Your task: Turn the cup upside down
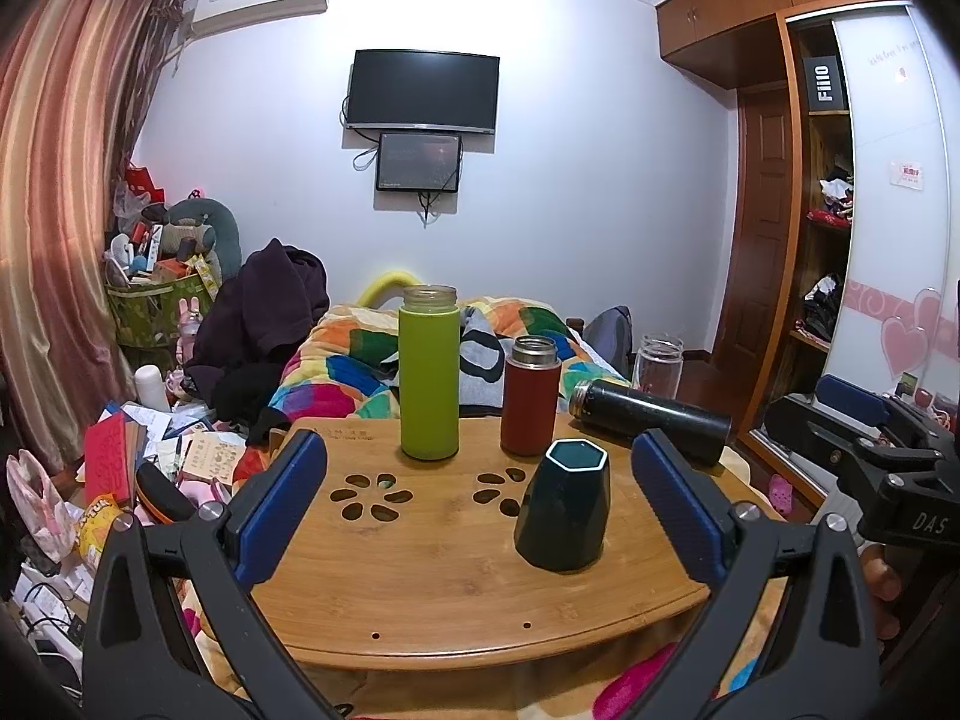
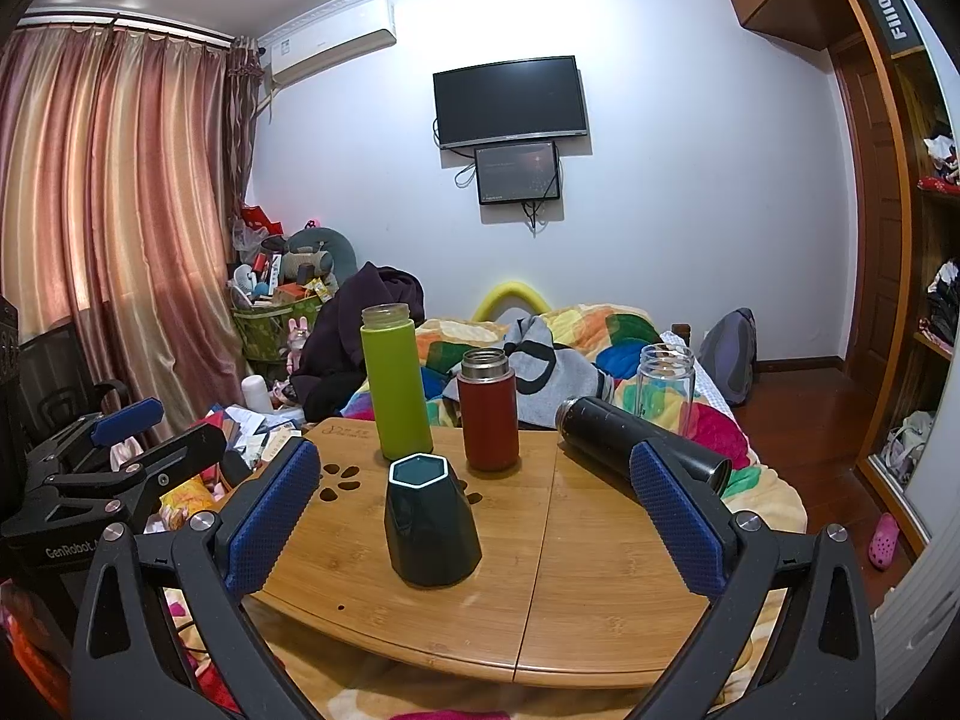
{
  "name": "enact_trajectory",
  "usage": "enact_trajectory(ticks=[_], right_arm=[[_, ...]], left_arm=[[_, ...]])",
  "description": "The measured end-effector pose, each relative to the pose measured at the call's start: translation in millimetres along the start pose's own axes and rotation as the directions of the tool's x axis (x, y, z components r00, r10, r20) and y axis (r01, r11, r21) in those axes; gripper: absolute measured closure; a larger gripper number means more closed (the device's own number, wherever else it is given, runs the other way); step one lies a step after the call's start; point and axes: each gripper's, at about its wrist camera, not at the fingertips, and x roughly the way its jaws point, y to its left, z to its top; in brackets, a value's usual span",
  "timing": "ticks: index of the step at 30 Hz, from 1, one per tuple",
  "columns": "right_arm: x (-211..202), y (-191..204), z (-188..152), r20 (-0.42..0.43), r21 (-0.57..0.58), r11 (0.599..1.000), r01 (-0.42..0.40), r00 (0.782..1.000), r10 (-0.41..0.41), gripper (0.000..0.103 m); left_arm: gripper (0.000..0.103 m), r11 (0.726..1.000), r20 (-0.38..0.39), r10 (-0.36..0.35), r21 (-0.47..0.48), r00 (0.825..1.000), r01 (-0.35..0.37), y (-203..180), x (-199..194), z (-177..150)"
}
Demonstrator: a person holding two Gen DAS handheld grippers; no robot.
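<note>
Both grippers, left [image 1: 480,504] and right [image 2: 474,510], held jaws spread, empty; the dark green hexagonal cup [image 2: 429,522] stood upright on the table [image 2: 600,588] just beyond them.

Dark green cup [image 1: 563,515], lime green bottle [image 1: 429,374], red flask [image 1: 530,397], multicoloured patchwork blanket [image 1: 336,372]

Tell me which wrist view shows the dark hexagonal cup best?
Right wrist: the dark hexagonal cup sits between the open right gripper fingers, unobstructed. The left wrist view shows it whole too, but off-centre toward the right finger.
</note>
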Motion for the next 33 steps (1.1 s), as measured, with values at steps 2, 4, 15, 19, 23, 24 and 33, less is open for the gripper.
enact_trajectory(ticks=[2, 4, 15, 19, 23, 24, 33], right_arm=[[0.4, 0.0, -0.2, 0.0, 0.0, 1.0, 0.001, 1.0, -0.001, 0.0], [0.4, 0.0, -0.1, 0.0, -0.001, 1.0, 0.001, 1.0, -0.001, 0.0], [0.9, -0.9, 0.2, 0.001, 0.003, 1.0, 0.0, 1.0, 0.0, 0.0], [1.1, -1.3, 0.0, 0.002, 0.002, 1.0, 0.001, 1.0, -0.001, 0.0], [1.2, -1.6, 0.4, 0.002, 0.002, 1.0, 0.001, 1.0, -0.001, 0.0], [1.0, -1.5, 0.4, 0.001, 0.002, 1.0, 0.0, 1.0, 0.0, 0.0], [0.9, -1.6, 0.4, 0.002, 0.003, 1.0, 0.0, 1.0, 0.0, 0.0]], left_arm=[[0.0, 1.0, 0.003, 0.001, 0.001, 1.0, -0.001, -0.3, -0.5, 0.6], [0.0, 1.0, 0.007, 0.0, 0.001, 1.0, 0.0, -1.3, -2.3, 0.8], [0.0, 1.0, 0.015, -0.003, -0.005, 1.0, 0.004, -0.8, -3.9, 4.4], [0.0, 1.0, 0.008, 0.0, -0.014, 1.0, 0.0, 1.4, -2.1, 4.6], [0.0, 1.0, -0.004, -0.009, -0.01, 1.0, 0.009, 1.2, -0.4, 4.5], [0.0, 1.0, -0.005, -0.007, -0.008, 1.0, 0.007, 0.8, -0.3, 4.5], [0.0, 1.0, 0.002, -0.018, 0.002, 1.0, 0.018, 1.6, -1.5, 3.2]])
